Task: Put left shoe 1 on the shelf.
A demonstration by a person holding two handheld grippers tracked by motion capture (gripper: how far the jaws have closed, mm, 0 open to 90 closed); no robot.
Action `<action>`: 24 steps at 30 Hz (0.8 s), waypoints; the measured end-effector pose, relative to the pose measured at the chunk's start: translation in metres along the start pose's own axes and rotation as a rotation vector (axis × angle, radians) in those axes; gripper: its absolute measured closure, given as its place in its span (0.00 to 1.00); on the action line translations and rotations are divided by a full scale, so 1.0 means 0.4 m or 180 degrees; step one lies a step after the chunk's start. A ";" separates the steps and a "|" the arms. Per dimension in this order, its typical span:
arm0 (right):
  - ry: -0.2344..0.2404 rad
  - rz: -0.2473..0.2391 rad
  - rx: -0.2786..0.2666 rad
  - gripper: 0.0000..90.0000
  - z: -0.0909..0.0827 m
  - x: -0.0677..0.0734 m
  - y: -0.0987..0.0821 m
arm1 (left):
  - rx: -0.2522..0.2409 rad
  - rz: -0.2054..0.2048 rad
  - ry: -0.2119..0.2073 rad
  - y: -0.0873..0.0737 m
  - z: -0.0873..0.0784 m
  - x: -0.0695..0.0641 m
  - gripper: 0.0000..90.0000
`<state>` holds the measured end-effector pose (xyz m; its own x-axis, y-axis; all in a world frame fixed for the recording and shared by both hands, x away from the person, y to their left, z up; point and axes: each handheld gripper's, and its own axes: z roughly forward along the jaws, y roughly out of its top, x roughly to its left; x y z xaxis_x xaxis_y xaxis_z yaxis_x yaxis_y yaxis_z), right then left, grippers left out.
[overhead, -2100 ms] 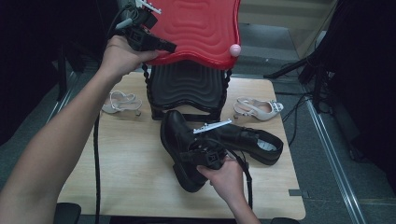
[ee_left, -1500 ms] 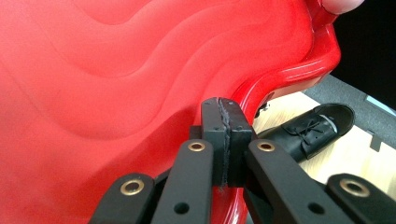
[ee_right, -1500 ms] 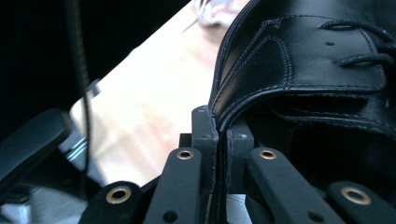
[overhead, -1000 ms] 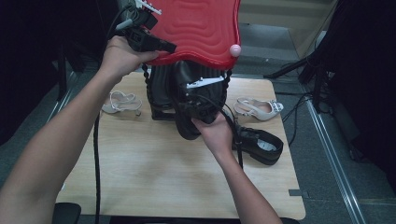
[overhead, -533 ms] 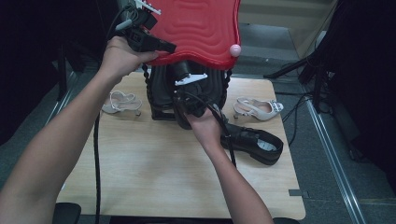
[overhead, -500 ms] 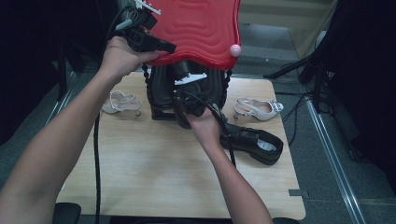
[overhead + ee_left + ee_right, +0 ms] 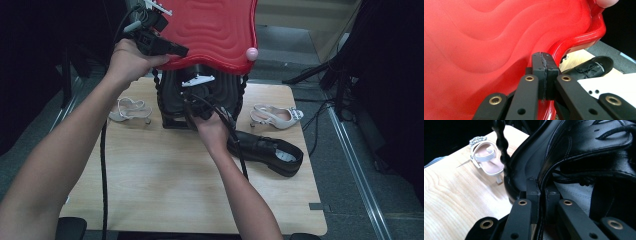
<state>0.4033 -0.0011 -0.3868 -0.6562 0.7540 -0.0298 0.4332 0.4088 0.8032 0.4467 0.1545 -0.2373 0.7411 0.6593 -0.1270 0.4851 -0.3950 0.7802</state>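
Note:
My left gripper (image 7: 172, 50) (image 7: 543, 62) is shut on the rim of a red wavy lid (image 7: 210, 30) (image 7: 486, 45), holding it raised above a black ribbed container (image 7: 172, 100) at the table's back. My right gripper (image 7: 192, 97) (image 7: 541, 187) reaches into that container's mouth under the lid. It is shut on the edge of a black leather lace-up shoe (image 7: 584, 147), pinching the upper between its pads. A second black shoe (image 7: 267, 152) (image 7: 596, 68) lies on its side on the wooden table (image 7: 150, 190), right of my right hand.
One white sandal (image 7: 130, 109) (image 7: 486, 157) lies left of the container and another (image 7: 277, 116) to its right. A black beaded handle (image 7: 158, 87) (image 7: 502, 147) hangs at the container's side. Cables trail from both grippers across the table.
My right gripper has carried the black shoe from the middle of the table back and up into the container under the lid. The left gripper keeps the lid still.

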 end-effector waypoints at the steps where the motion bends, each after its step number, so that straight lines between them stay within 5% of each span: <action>1: -0.0003 0.0012 -0.0009 0.96 0.003 -0.002 0.002 | -0.0002 -0.0001 -0.0001 0.000 0.000 0.000 1.00; 14: 0.0115 0.0102 0.0091 0.84 0.022 0.004 0.006 | -0.0031 0.0000 -0.0001 -0.003 -0.001 0.001 1.00; 24: 0.0252 0.0335 0.0088 0.74 0.006 -0.009 0.011 | -0.0030 -0.0001 -0.0001 -0.003 0.000 0.002 1.00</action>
<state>0.4090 -0.0009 -0.3844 -0.6525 0.7509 0.1016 0.5184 0.3446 0.7827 0.4466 0.1554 -0.2382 0.7411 0.6592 -0.1273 0.4809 -0.3888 0.7859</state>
